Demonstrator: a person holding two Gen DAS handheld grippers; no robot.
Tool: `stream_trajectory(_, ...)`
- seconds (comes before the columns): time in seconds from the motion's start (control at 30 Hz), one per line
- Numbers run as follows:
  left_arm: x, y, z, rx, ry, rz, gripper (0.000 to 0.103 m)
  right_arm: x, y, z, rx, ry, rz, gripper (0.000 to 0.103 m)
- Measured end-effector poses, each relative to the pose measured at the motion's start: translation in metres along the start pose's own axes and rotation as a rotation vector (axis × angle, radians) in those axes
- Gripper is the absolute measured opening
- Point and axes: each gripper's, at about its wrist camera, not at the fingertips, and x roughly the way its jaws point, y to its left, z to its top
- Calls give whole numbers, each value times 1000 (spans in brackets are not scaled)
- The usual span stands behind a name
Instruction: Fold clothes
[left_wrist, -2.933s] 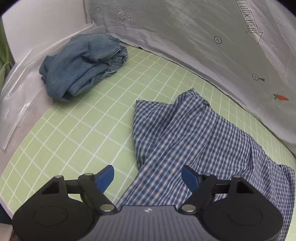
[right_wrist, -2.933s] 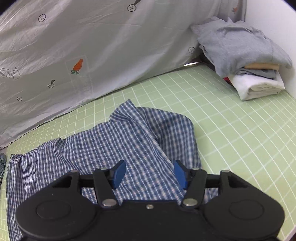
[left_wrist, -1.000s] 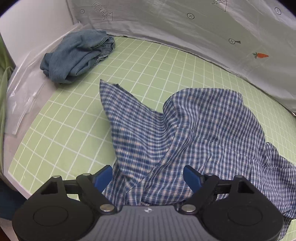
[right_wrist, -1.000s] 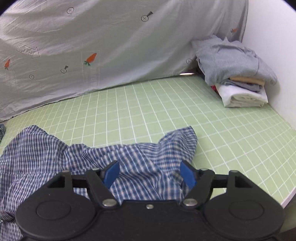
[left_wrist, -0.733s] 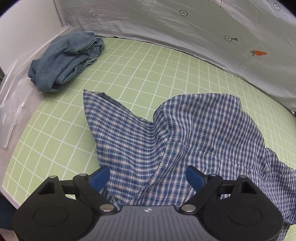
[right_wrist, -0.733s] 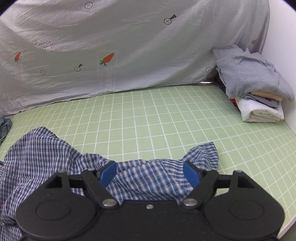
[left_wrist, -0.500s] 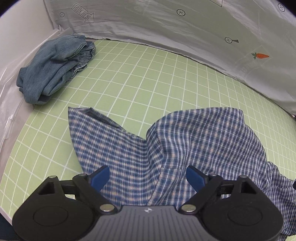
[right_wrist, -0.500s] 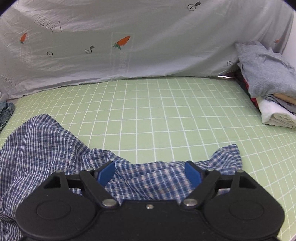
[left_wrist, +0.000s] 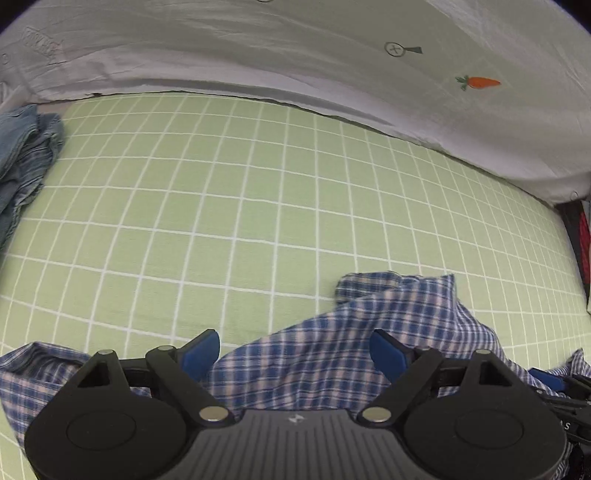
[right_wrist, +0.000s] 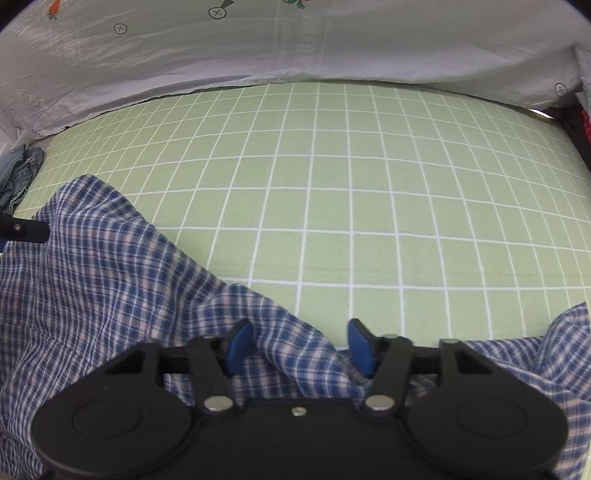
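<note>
A ridge of the crumpled blue-and-white checked cotton shirt (right_wrist: 122, 266) is straddled by the closing right gripper (right_wrist: 297, 345), not yet pinched; the left gripper (left_wrist: 295, 350), spread over cloth, should be centred before closing.

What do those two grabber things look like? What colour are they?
Both are black plastic claws. The left gripper has two round black discs, silver screws, a ribbed grey middle with a tiny white logo, and bright blue fingertips. The right gripper looks alike, but its middle is plain black with one small screw.
</note>
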Motion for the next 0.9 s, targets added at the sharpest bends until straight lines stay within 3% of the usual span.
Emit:
stream_trajectory(0.07, 2, -6, -8, 10, 14, -13, 54, -4, -1, -2, -3, -7, 21, 24)
stream_trajectory(0.1, 2, -9, -13, 13, 20, -18, 28, -11, -1, -5, -7, -28, 24, 11)
stream_trajectory(0.13, -1, -12, -18, 14, 18, -16, 3, -17, -1, -7, -11, -49, 28, 6)
stream_trajectory(0.4, -72, -23, -60, 15, -91, 15, 3, -102, -15, -35, 46, -255, 59, 2)
stream_trajectory(0.47, -88, -21, -70, -5, -89, -4, 3, -117, -14, -47, 44, -267, 69, 2)
stream_trajectory(0.57, -98, -18, -92, -22, -51, -8, 4, -121, -7, -70, 30, -221, 51, 2)
stream_trajectory(0.73, -81, -8, -142, -83, 69, 17, 4, -105, -7, -111, 42, -96, 36, 2)
stream_trajectory(0.9, -73, 0, -160, -115, 103, 30, 8, -97, -13, -121, 66, -43, 45, 5)
